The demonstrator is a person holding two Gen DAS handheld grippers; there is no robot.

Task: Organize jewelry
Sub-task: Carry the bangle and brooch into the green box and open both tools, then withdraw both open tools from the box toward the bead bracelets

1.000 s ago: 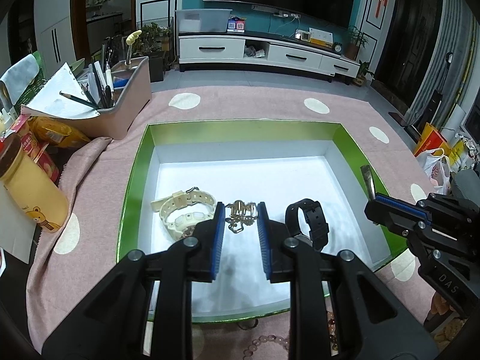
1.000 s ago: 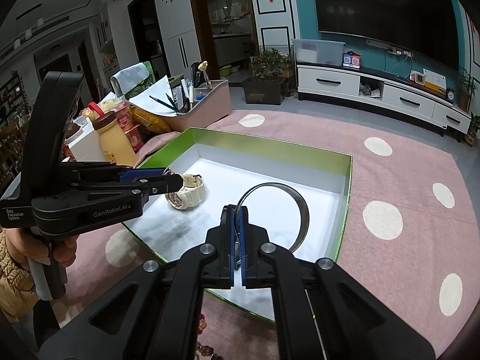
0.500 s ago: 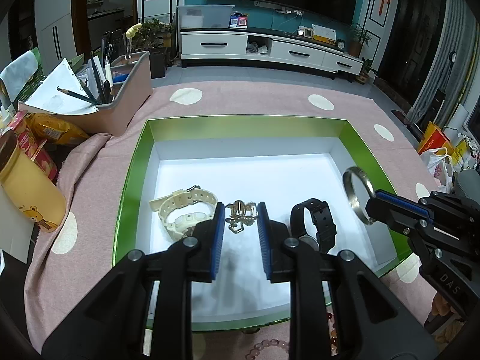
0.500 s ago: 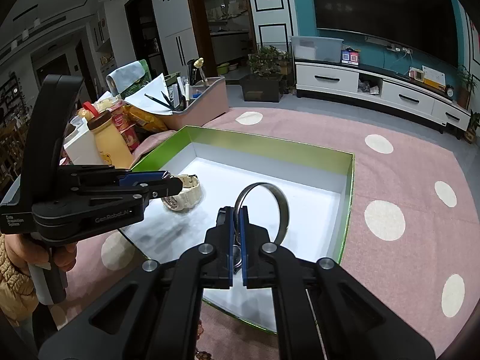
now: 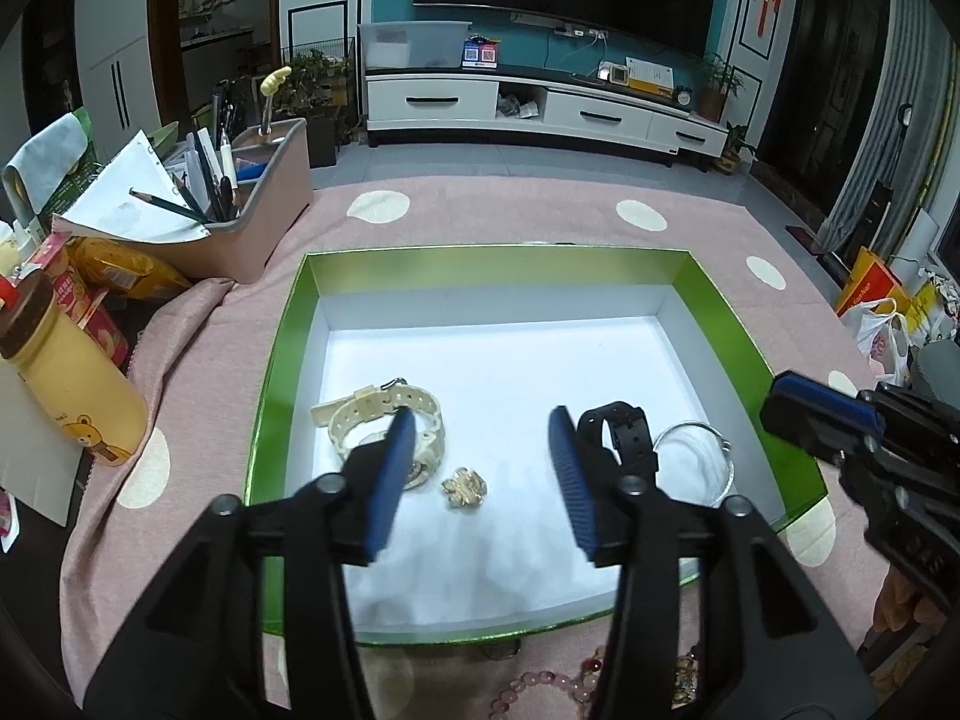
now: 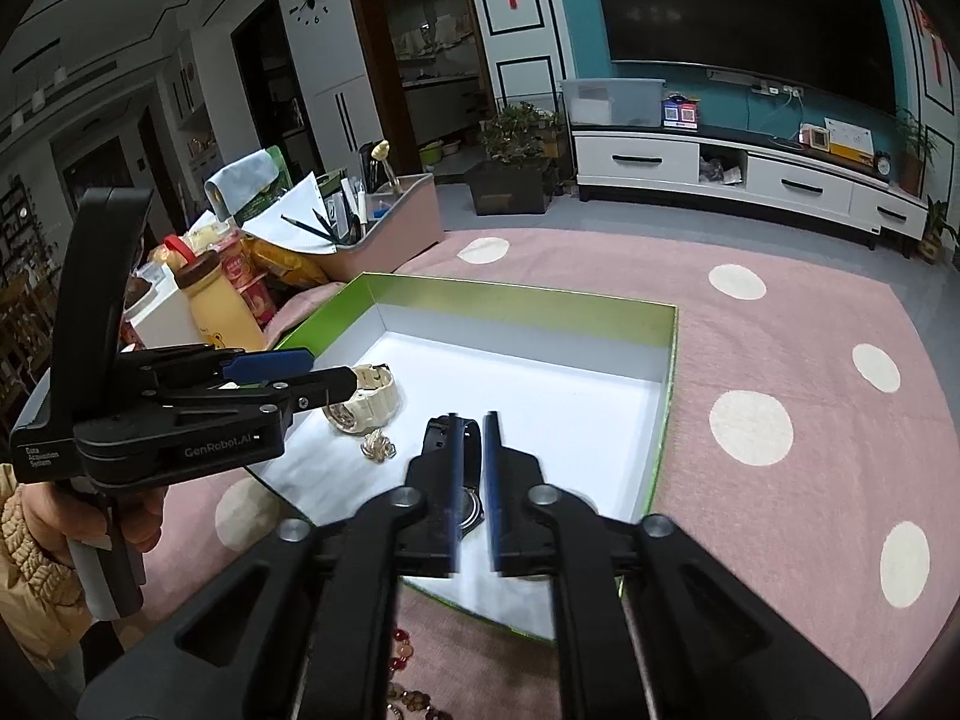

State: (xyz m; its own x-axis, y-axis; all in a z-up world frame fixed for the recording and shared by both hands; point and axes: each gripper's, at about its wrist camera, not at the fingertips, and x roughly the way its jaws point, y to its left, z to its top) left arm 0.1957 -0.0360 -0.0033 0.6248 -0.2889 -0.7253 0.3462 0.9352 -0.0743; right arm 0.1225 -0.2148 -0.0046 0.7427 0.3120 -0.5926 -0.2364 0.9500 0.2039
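Observation:
A green box (image 5: 282, 336) with a white floor holds a cream watch (image 5: 384, 420), a small gold trinket (image 5: 464, 486), a black watch (image 5: 621, 435) and a silver bangle (image 5: 696, 462). My left gripper (image 5: 483, 474) is open wide above the trinket, empty. My right gripper (image 6: 472, 492) is slightly open and empty over the box's near right part, above the black watch (image 6: 444, 429); the bangle is hidden from it. The box (image 6: 666, 396), cream watch (image 6: 366, 396) and trinket (image 6: 378, 450) also show in the right wrist view.
Pink bead bracelets (image 5: 540, 690) lie on the pink spotted cloth (image 5: 198, 360) in front of the box. A yellow bottle (image 5: 66, 384), snack packs (image 5: 114, 282) and a pink organizer with pens (image 5: 258, 222) stand to the left.
My right gripper has let go of the silver bangle, which now lies in the box beside the black watch. My left gripper has opened wide, leaving the gold trinket on the box floor.

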